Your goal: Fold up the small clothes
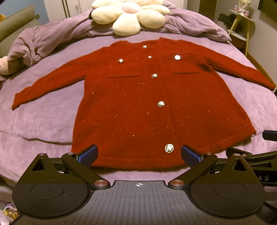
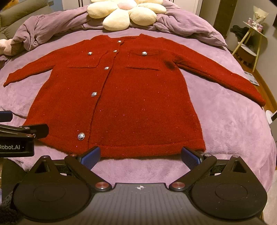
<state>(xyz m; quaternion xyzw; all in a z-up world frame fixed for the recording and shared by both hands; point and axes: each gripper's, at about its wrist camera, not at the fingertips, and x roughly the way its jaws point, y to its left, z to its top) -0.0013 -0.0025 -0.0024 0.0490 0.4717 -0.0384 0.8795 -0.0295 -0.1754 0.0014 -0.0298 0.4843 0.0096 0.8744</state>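
On the bed (image 1: 43, 121) | cardigan (image 1: 147, 103) flat, front up, hem nearest both grippers, long axis running away | left gripper (image 1: 139, 154) spread at hem centre | right gripper (image 2: 140, 155) spread, toward hem's right corner

Red cardigan (image 1: 138, 97) lies flat, front up, sleeves spread, on purple bed cover (image 1: 43, 121). Left gripper (image 1: 139, 154) hovers at cardigan's hem w/ jaws wide apart, blue pads (image 1: 89, 154) either side of lowest button (image 1: 169, 148). Flower pillow (image 1: 129, 13) lies beyond cardigan's collar. Right gripper (image 1: 256, 155) partly visible right of hem.
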